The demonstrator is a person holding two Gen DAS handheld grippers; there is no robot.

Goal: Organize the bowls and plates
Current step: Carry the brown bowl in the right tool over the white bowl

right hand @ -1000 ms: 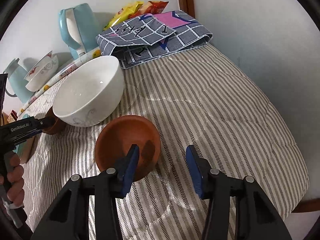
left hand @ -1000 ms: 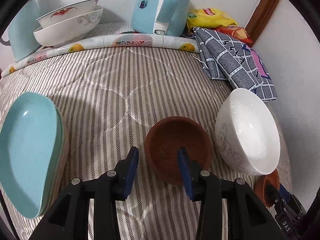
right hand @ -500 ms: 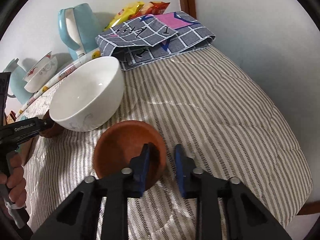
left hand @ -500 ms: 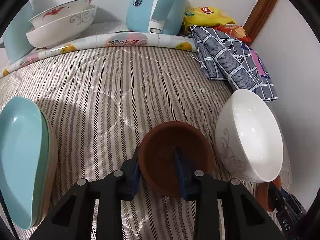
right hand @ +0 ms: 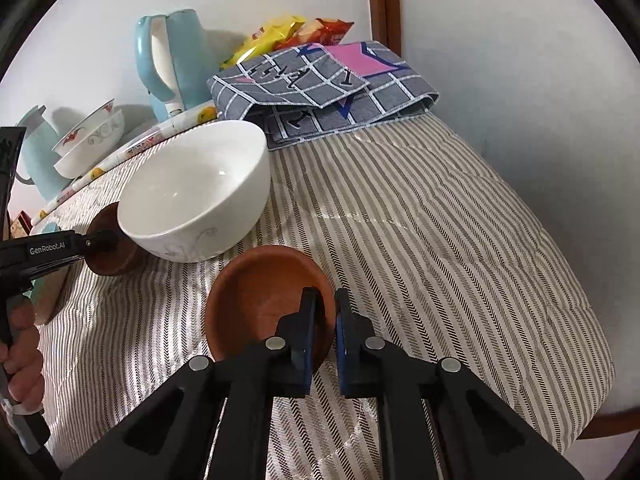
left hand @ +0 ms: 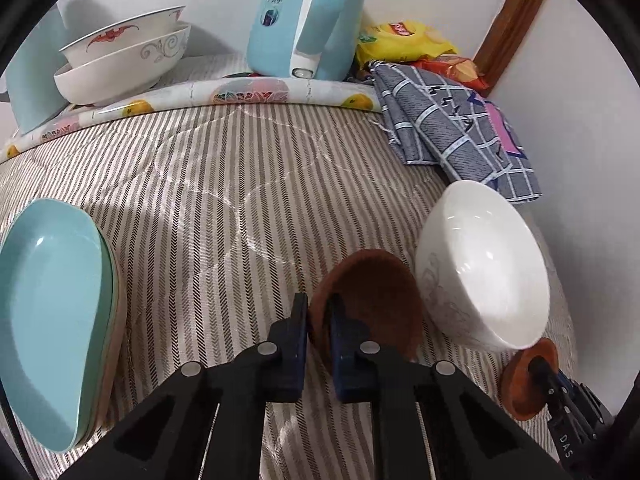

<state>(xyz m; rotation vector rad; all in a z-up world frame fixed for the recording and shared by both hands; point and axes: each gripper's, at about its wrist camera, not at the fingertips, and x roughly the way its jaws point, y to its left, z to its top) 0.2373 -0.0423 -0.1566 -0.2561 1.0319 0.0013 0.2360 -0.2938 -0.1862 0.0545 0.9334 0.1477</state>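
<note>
Now each tool pinches the rim of its own small brown bowl on the striped desk.

Left tool, its jaws just closed, clamps the near rim of the darker brown bowl, which sits tilted, touching the big white bowl. Right tool, also just closed, grips the right-hand rim of the reddish brown bowl, just beside the white bowl's other side. A stack of pale blue plates lies at the left edge of the desk. Two patterned bowls sit nested at the back near a blue kettle, a folded checked cloth and snack bags. A person's hand holds the left tool's handle.
</note>
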